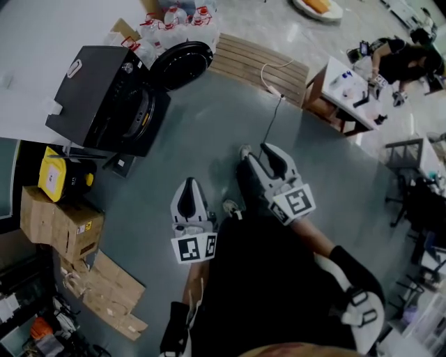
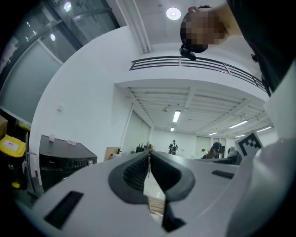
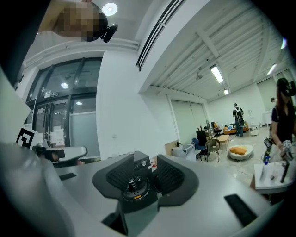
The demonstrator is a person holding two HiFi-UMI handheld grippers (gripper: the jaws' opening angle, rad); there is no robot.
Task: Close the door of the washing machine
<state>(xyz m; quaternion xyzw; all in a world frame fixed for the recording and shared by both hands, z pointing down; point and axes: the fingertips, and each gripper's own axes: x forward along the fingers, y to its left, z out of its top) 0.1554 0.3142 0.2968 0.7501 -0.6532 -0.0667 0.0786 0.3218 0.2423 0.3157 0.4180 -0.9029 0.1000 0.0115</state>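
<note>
The black washing machine (image 1: 104,97) stands at the upper left of the head view on a grey floor, and its round door (image 1: 181,64) hangs swung open to the right of the drum opening. My left gripper (image 1: 187,187) is held low in the middle of the floor, well short of the machine, with its pads together and nothing between them. My right gripper (image 1: 256,150) is beside it to the right, open and empty. In the right gripper view the machine (image 3: 138,180) shows far off between the jaws of my right gripper (image 3: 144,159). The left gripper view has the machine (image 2: 60,162) at the left, beside my left gripper (image 2: 149,156).
Cardboard boxes (image 1: 63,219), a yellow container (image 1: 59,174) and flattened cardboard (image 1: 104,293) lie along the left. Behind the door are packs of water bottles (image 1: 174,21) and a wooden pallet (image 1: 258,63). A cable (image 1: 272,118) crosses the floor. A person (image 1: 408,59) sits at a white table (image 1: 348,87) at upper right.
</note>
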